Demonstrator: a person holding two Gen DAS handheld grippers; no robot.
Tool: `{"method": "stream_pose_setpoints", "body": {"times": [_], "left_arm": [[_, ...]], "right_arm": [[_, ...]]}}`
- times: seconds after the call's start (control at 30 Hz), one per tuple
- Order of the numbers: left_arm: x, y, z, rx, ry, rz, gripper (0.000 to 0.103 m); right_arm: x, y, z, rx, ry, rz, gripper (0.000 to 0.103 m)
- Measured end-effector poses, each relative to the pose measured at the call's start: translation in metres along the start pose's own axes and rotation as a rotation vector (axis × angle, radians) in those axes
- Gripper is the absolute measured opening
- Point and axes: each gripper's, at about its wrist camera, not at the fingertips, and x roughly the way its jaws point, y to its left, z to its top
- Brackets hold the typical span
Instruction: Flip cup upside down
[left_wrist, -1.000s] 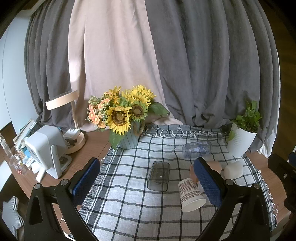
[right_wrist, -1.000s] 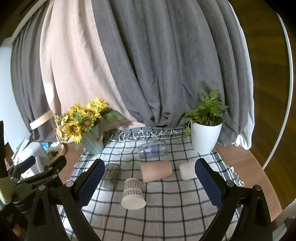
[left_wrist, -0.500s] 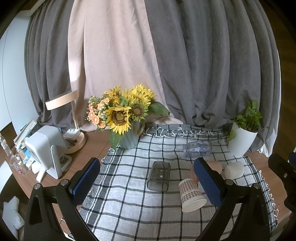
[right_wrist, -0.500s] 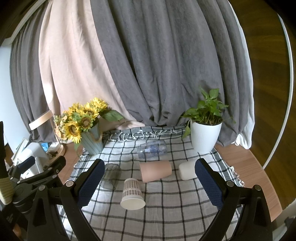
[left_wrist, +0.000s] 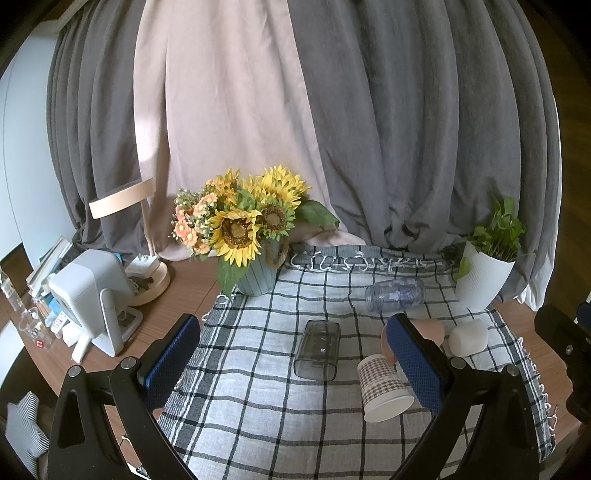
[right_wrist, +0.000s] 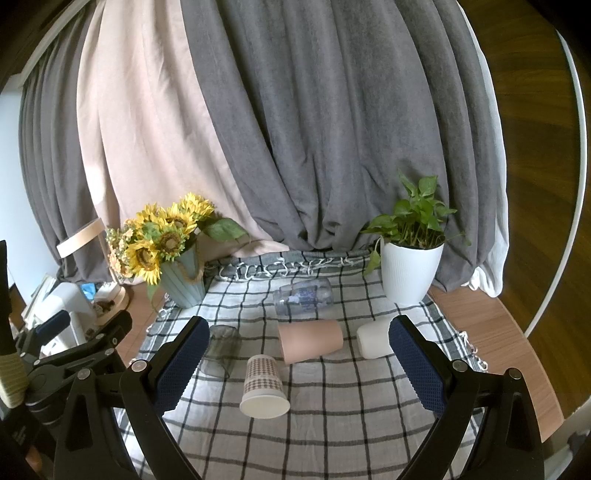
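Observation:
Several cups lie on their sides on a checked cloth (right_wrist: 332, 406). A checked paper cup (right_wrist: 263, 386) (left_wrist: 382, 387) is nearest. A pink cup (right_wrist: 310, 340) (left_wrist: 430, 329), a white cup (right_wrist: 373, 339) (left_wrist: 468, 336), a smoky square glass (left_wrist: 317, 349) (right_wrist: 221, 349) and a clear printed glass (right_wrist: 303, 296) (left_wrist: 394, 295) lie behind it. My left gripper (left_wrist: 295, 365) is open and empty above the cloth's near edge. My right gripper (right_wrist: 295, 365) is open and empty, the paper cup showing between its fingers.
A sunflower vase (left_wrist: 255, 266) stands at the cloth's back left corner, a white plant pot (right_wrist: 410, 269) at the back right. A lamp (left_wrist: 147, 273) and a white device (left_wrist: 92, 295) stand on the wooden table at left. Curtains hang behind.

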Motion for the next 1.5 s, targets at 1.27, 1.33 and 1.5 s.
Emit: {"method": "stream_pose_setpoints", "body": {"times": [1.27, 1.33, 1.5], "left_arm": [[0.184, 0.116, -0.022, 0.013, 0.377, 0.116, 0.103], [0.194, 0.119, -0.025, 0.015, 0.400, 0.106, 0.103], [0.223, 0.124, -0.036, 0.013, 0.472, 0.090, 0.103]], "right_arm": [[0.271, 0.147, -0.030, -0.066, 0.603, 0.115, 0.097], [0.288, 0.151, -0.035, -0.061, 0.648, 0.093, 0.093], [0.322, 0.154, -0.048, -0.052, 0.725, 0.021, 0.091]]}}
